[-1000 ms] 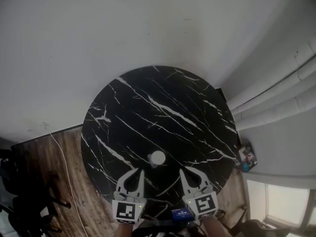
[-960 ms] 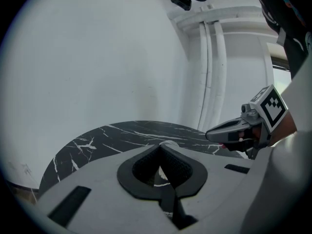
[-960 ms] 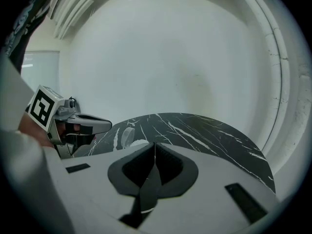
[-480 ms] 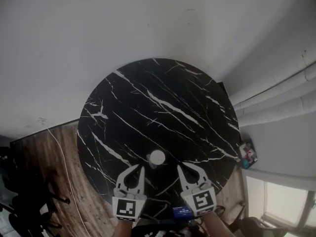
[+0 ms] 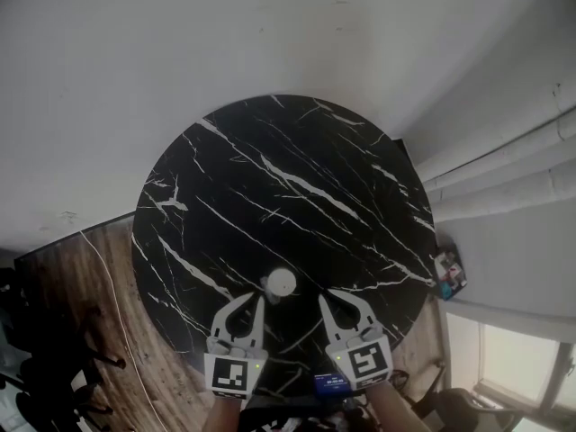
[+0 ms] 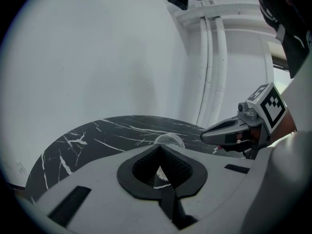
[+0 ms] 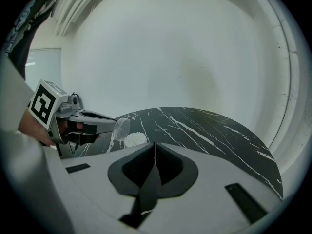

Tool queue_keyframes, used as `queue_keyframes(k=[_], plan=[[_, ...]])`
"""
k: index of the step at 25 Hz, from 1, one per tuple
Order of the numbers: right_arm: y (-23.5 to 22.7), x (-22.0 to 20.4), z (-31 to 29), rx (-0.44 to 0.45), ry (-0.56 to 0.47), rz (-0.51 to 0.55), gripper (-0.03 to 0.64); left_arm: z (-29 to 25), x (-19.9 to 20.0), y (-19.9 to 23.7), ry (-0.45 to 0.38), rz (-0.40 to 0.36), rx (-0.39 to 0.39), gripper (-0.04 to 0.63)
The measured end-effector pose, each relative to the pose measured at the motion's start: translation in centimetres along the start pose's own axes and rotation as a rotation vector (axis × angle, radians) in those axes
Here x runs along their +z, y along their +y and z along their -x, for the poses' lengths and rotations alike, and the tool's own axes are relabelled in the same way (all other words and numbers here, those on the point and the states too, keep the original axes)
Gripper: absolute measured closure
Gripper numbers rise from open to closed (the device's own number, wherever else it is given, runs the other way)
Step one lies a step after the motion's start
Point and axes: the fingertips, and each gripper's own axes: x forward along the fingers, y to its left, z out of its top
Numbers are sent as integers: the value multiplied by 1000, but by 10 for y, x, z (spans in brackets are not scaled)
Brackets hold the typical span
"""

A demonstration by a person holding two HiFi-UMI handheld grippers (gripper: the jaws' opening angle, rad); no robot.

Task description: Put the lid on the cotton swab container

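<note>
while the left gripper (image 6: 159, 148) pinches the clear lid (image 7: 121, 128) tilted over the swab container (image 5: 282, 283) on the table (image 5: 297, 178), the right gripper (image 7: 155, 148) is closed, empty.

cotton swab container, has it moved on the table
No. The cotton swab container sits at the same spot against the table's white veins; only the camera shifted.
</note>
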Motion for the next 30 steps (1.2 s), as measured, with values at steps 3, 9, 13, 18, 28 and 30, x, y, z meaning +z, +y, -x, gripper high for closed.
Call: queue_keyframes(k=[3,9,13,18,28,30], plan=[[-1,1,-1,1,-5,-11,598,-3,2,-1,-8,17,0,583],[-4,12,-5,21,-23,-7,598,-9,1,0,4,8,-3,583],[-11,22,-8,18,-48,-15,598,-14,2,1,2,5,-9,583],[-12,24,-9,37,-62,-30,597,-19,8,-4,-13,-14,-20,583],[-5,16,-10,54,-40,-59,597,-24,-1,-12,33,-47,-61,581],[-3,19,-12,61,-53,-70,597,-26,-2,-12,41,-47,-60,581]])
